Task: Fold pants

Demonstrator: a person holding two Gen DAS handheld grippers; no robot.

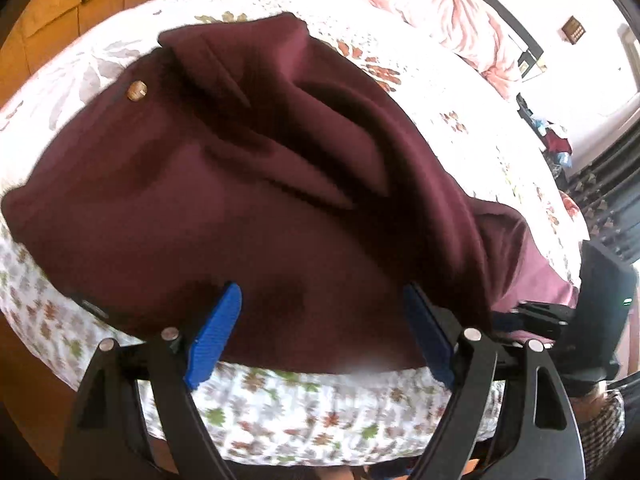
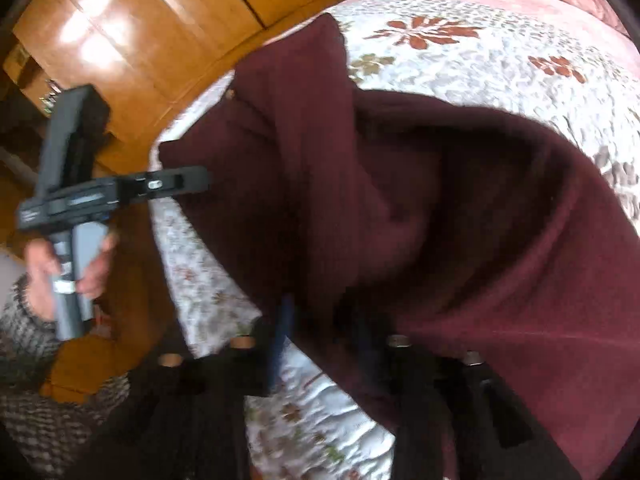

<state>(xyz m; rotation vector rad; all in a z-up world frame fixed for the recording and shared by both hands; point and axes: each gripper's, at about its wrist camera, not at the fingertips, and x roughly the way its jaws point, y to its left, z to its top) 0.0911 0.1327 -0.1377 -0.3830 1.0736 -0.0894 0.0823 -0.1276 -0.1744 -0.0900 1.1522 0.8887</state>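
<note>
pants point(image 1: 248, 200) waist far-left, length toward near-right | left gripper point(image 1: 320, 332) jaws apart | right gripper point(image 2: 324, 340) seemingly apart, blurred

Maroon fabric pants point(image 1: 248, 184) bunched on floral quilted bed point(image 1: 460, 128); pink rumpled blanket point(image 1: 420, 4) behind; wooden wardrobe point(image 2: 160, 32) left.

Both wrist views look down, close, over the maroon pants point(image 1: 248, 184) on the floral bedspread point(image 1: 304, 412). The right wrist view also catches the left gripper point(image 2: 200, 180).
</note>
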